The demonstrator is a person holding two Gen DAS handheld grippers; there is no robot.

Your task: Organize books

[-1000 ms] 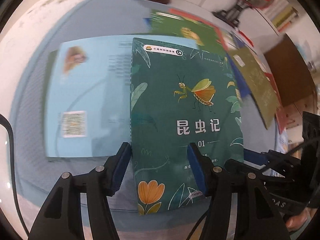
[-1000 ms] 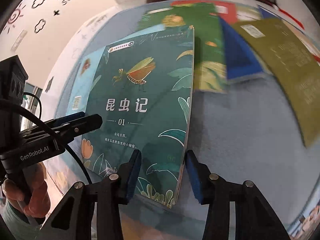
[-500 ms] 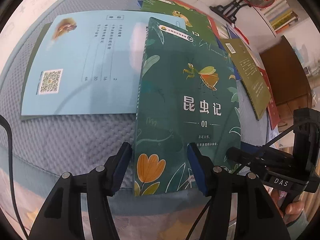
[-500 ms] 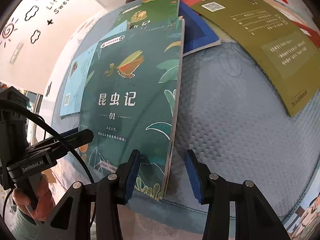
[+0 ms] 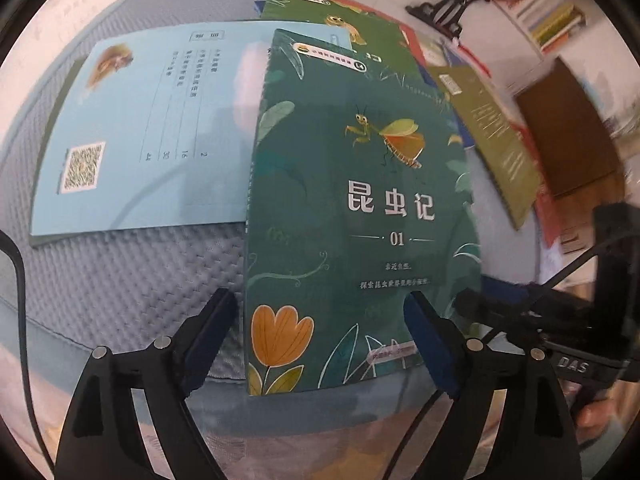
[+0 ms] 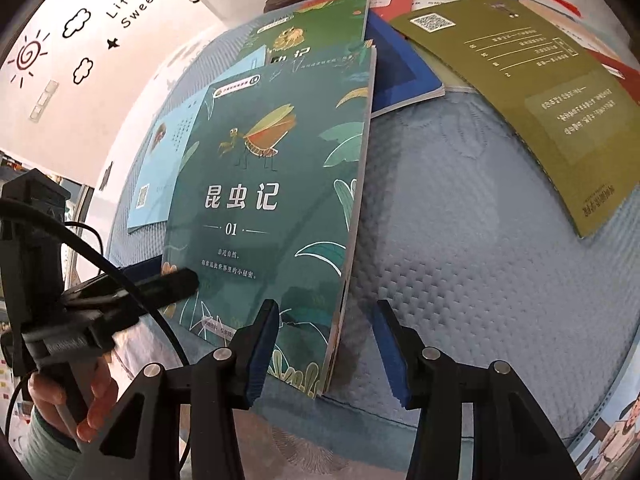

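The left gripper (image 5: 320,336), low in its frame, is opening, its pads off the dark green insect book (image 5: 360,208) lying between them at centre on the blue quilted cushion (image 5: 120,280). The right gripper (image 6: 326,350) stands apart astride that book's lower right corner, not pressing it. Five other books lie around: one light blue (image 5: 160,128), one lighter green (image 6: 320,28), one dark blue (image 6: 400,68), one olive (image 6: 540,92), one red (image 6: 390,0).

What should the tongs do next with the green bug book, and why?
Probably lift the left tongs away: their jaws are opening with the bottom edge of the green bug book between them, and it lies flat, overlapping the light blue book.
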